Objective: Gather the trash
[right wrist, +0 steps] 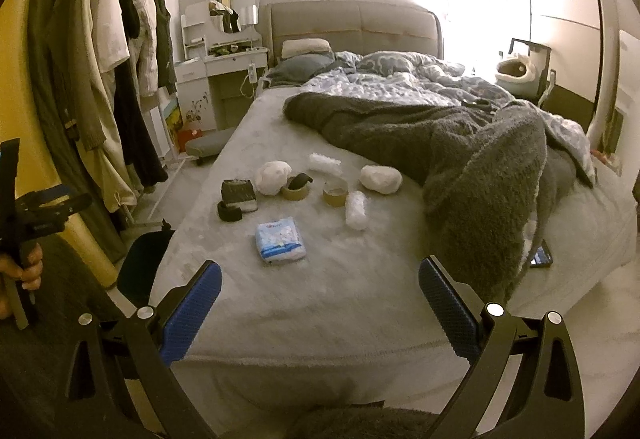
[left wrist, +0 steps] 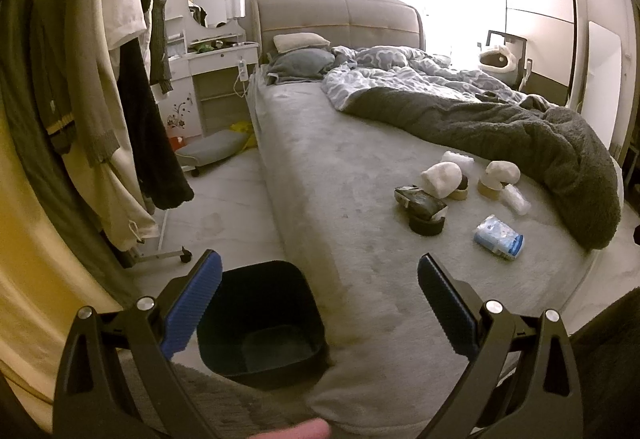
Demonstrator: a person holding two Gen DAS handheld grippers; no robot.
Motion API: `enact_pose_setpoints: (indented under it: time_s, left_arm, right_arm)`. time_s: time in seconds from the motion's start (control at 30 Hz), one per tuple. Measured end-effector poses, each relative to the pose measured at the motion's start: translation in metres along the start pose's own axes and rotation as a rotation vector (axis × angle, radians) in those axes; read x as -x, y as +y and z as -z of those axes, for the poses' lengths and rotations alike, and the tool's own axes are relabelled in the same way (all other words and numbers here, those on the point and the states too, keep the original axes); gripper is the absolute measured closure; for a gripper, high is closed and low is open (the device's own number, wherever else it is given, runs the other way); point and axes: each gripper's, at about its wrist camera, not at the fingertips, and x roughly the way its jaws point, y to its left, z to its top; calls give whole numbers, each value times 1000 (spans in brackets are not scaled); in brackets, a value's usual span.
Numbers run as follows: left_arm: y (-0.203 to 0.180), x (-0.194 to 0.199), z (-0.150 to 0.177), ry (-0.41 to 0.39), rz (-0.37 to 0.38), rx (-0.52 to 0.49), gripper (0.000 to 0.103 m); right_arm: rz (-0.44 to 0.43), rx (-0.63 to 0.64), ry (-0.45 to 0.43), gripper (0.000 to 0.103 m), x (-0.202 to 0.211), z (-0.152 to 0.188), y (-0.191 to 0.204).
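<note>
My left gripper is spread wide with nothing in it, above the black bin standing on the floor against the bed. My right gripper is spread wide too, over the bed's foot. Nearest on the cover lies a blue-and-white tissue pack (its lettering too small to read), then a bubble-wrap roll, tape rolls and crumpled white paper. Beyond them lies a grey blanket.

A home bedroom. A double bed with a padded headboard, pillows and a rumpled duvet fills the middle. At the far left stand a white dressing table with an oval mirror, and a rack of hanging clothes.
</note>
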Motion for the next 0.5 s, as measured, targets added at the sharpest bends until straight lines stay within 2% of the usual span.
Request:
enact_pose_setpoints:
  time_s: [0.07,0.17,0.3,0.43,0.5]
  left_arm:
    - [0,-2,-14,2,15,-3,3]
    - [10,5,-18,-4,42,8,3]
    - [22,7,-23,-17,65,25,3]
    - [28,-2,-33,-7,109,-13,3]
    - [33,-9,-38,1,105,-16,3]
  right_arm:
    - [-1,-7,5,3,1,1,-3]
    - [-6,-15,14,3,1,2,-5]
    - [-15,23,30,3,-8,-5,10]
    - [-24,91,65,3,-25,-13,30]
    - [-40,83,76,3,-34,-17,33]
